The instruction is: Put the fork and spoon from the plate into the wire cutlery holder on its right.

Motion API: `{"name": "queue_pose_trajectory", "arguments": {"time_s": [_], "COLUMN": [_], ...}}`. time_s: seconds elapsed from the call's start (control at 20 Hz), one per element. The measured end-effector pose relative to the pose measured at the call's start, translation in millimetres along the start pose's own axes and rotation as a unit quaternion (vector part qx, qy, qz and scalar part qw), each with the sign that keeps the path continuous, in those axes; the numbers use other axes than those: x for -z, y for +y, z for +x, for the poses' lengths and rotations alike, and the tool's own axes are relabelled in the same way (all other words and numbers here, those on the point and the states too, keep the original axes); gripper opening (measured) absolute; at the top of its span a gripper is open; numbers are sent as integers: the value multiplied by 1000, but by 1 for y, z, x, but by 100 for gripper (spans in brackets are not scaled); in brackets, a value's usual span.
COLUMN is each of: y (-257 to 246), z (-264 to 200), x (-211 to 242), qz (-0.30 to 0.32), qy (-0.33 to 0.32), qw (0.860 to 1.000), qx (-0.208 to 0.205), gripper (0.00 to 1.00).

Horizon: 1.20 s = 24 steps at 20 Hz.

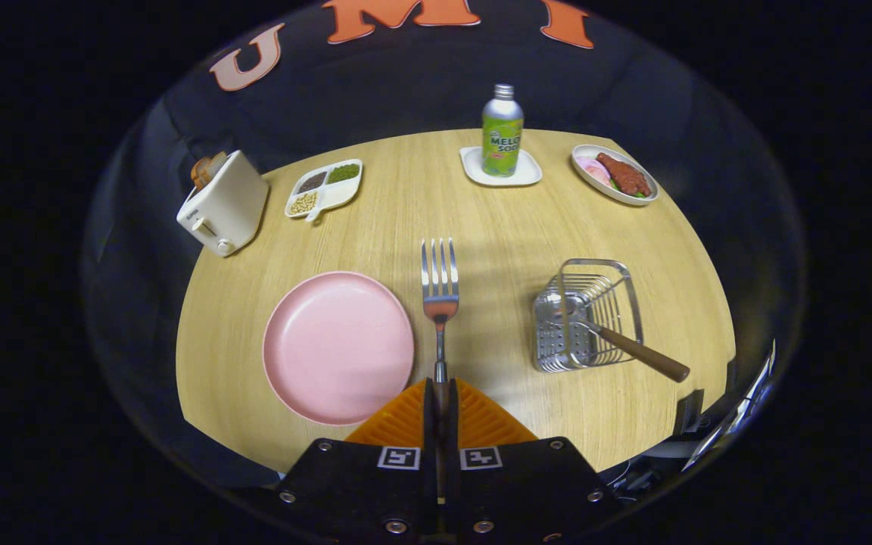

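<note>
Right of centre in the frame: wire cutlery holder (587,318), spoon (636,350) already in it, handle sticking out.
Gripper (440,401): fingers clamped tight on the fork (440,291) handle.
Fork: straight ahead of the fingers, tines pointing away.
Plate (337,347): left of the fork.
Key bit: holder's off to the fork's right, so I'd guess swing right next.
</note>
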<state>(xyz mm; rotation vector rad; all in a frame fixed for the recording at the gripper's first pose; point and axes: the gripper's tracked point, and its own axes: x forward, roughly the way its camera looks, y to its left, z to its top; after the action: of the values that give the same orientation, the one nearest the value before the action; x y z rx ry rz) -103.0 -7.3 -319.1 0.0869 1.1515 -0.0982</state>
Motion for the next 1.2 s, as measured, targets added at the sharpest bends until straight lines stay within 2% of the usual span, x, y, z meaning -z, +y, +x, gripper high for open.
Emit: {"name": "queue_pose_trajectory", "arguments": {"time_s": [0.3, 0.5, 0.7, 0.95, 1.05, 1.2], "y": [-67, -87, -91, -95, -92, -91], "z": [-7, -1, 4, 7, 4, -3], "x": [-5, -3, -7, -28, -29, -52], "qz": [25, 21, 24, 28, 29, 19], "qy": [7, 23, 26, -5, -1, -46], "qw": [999, 999, 998, 999, 999, 998], "qx": [35, 45, 43, 41, 30, 30], "gripper": [5, 5, 9, 11, 11, 12]}}
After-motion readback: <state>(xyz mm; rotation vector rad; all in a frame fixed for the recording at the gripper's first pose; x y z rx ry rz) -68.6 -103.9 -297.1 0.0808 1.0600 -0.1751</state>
